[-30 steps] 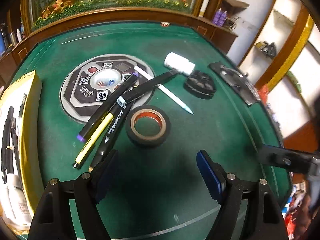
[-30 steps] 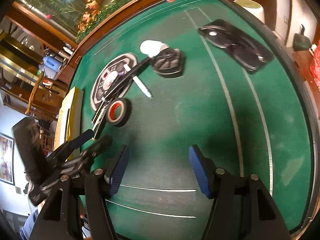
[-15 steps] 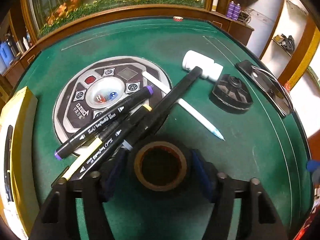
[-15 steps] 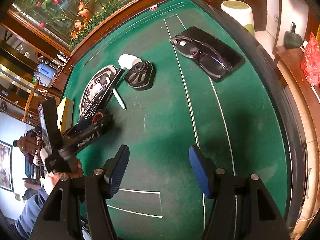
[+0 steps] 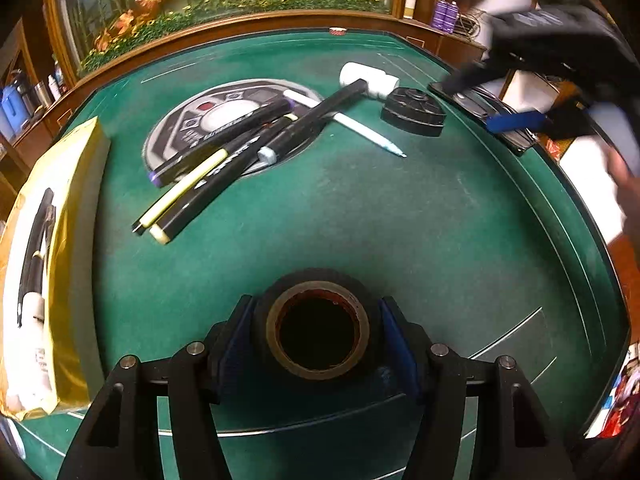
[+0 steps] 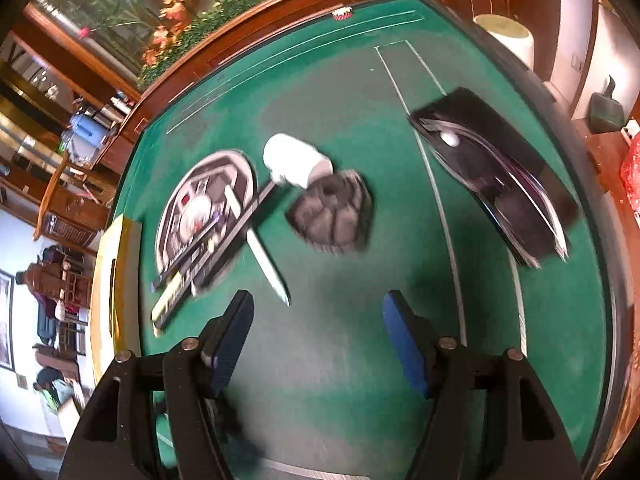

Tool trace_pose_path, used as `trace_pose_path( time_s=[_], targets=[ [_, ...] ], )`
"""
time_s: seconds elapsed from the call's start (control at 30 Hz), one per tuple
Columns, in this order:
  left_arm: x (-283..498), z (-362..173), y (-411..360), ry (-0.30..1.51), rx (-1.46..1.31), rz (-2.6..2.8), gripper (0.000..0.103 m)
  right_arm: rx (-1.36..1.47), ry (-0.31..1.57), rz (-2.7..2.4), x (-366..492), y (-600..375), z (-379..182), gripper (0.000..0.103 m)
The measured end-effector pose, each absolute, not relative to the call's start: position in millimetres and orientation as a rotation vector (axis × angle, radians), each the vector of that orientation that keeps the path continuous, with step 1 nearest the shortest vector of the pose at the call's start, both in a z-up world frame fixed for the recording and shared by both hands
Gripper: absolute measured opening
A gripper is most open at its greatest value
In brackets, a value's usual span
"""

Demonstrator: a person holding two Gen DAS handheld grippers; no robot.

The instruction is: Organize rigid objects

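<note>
Black tape roll [image 5: 318, 322] lifted off the green tabletop [image 5: 360, 216], clamped in your left hand-held gripper [image 5: 318, 340], markers [image 5: 224, 156] heaped beyond, your right hand-held gripper [image 6: 318, 336] empty, jaws opening over bare felt.

No legible text

White lettering runs along the black markers [image 5: 224, 136] on the green table [image 5: 400, 220], too blurred to read.
</note>
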State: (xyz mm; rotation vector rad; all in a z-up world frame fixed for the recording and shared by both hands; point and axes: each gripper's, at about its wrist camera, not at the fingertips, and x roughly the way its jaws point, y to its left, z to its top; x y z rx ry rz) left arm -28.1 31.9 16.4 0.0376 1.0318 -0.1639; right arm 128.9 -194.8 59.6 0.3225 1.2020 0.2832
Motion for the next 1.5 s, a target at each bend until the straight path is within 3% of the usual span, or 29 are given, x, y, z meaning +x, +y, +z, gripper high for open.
trace_pose_path(
  time_s=[0.3, 0.7, 1.27, 1.5],
  targets=[
    [-30.9, 16.0, 34.8, 1.026, 0.045, -0.163, 0.065, 0.364, 1.271, 0.158, 198.1, -178.9, 38.5, 0.067],
    [-28.9, 14.8, 32.0, 1.021, 0.058, -0.154, 0.066, 0.182, 1.314, 0.111, 198.5, -153.7, 21.4, 0.068],
    [-23.9, 16.0, 32.2, 1.015, 0.055, -0.152, 0.065, 0.041, 1.189, 0.374, 51.3, -172.3, 48.7, 0.065],
    [-15.6, 23.9, 31.0, 0.993, 0.062, -0.137, 0.065, 0.013, 1.146, 0.392, 28.3, -177.3, 52.9, 0.065]
  ],
)
